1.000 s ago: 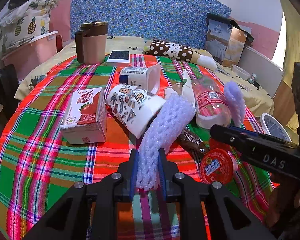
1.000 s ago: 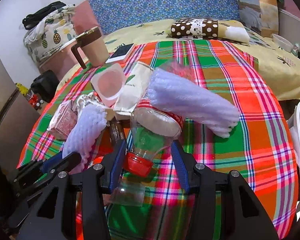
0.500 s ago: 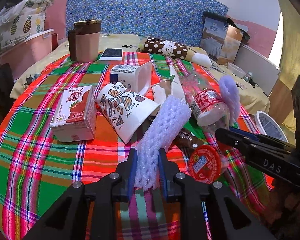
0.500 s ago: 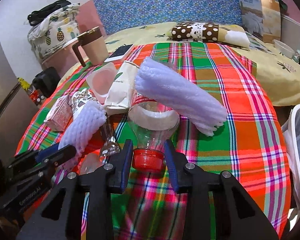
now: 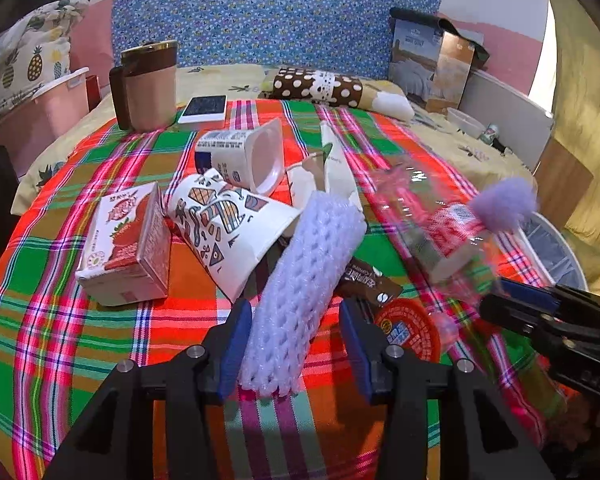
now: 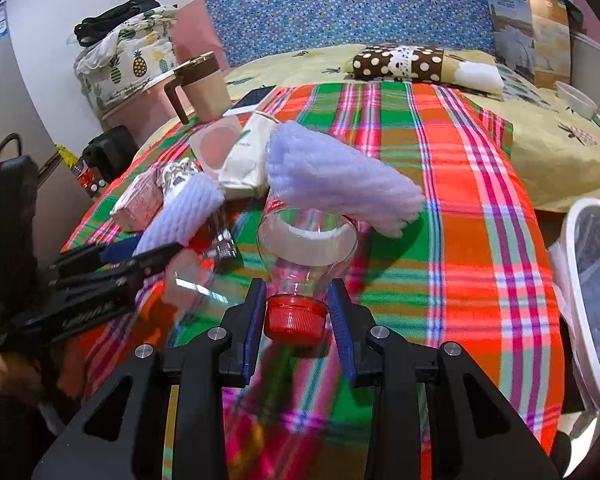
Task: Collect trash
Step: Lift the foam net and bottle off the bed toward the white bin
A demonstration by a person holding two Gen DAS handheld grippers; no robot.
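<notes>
My left gripper (image 5: 296, 344) has its jaws opening, and the white foam net sleeve (image 5: 300, 292) lies between them, its left edge against the left pad and a clear gap on the right, so it is no longer squeezed. My right gripper (image 6: 296, 320) has its jaws clamped on the red cap (image 6: 296, 318) of a clear plastic bottle (image 6: 306, 248), which points away from me with its white label facing up. A second, lilac foam sleeve (image 6: 340, 178) lies across the far end of that bottle. Just right of the white sleeve in the left view sit a brown wrapper (image 5: 366, 278) and a round red lid (image 5: 408, 334). To its left lies a patterned paper cup (image 5: 228, 232) on its side, touching a strawberry milk carton (image 5: 126, 248); behind them a white yoghurt tub (image 5: 240, 156) is tipped over. All this trash rests on the plaid cloth (image 5: 40, 320) covering the bench. At the far edge stand a brown mug (image 5: 148, 86) and a phone (image 5: 204, 108). A white mesh bin (image 6: 592, 280) sits off the right side of the bench.
</notes>
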